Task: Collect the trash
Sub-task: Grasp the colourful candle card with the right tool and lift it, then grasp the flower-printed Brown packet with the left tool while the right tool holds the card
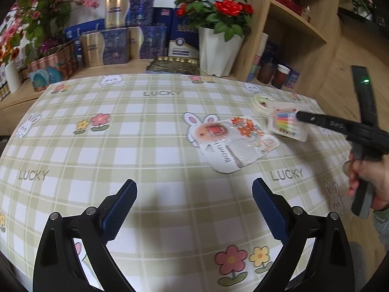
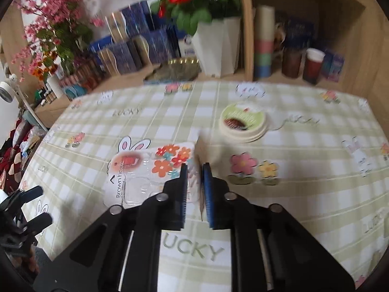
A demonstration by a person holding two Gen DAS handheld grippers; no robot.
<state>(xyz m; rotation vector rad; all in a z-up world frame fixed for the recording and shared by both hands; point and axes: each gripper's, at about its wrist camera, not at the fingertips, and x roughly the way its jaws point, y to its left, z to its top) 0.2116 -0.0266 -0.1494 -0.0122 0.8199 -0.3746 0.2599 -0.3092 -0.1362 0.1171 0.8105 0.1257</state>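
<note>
A small white packet (image 1: 284, 124) with rainbow-coloured stripes hangs tilted above the checked tablecloth (image 1: 145, 146), and my right gripper (image 1: 297, 116) is shut on its edge. In the right wrist view the packet (image 2: 206, 146) shows edge-on and blurred between the blue pads of the right gripper (image 2: 195, 168). A clear "Brown hook" blister card (image 1: 233, 143) with orange flowers lies flat just left of it, also seen as the blister card (image 2: 145, 170). A round cream lid (image 1: 261, 102) rests behind. My left gripper (image 1: 194, 185) hovers open and holds nothing, near the table's front.
A white pot of red roses (image 1: 218, 51), blue and gold boxes (image 1: 126, 43) and pink flowers (image 1: 36, 12) line the back edge. Cups (image 1: 279, 73) stand in the wooden shelf at the back right. A hand (image 1: 369, 182) holds the right gripper past the table's right edge.
</note>
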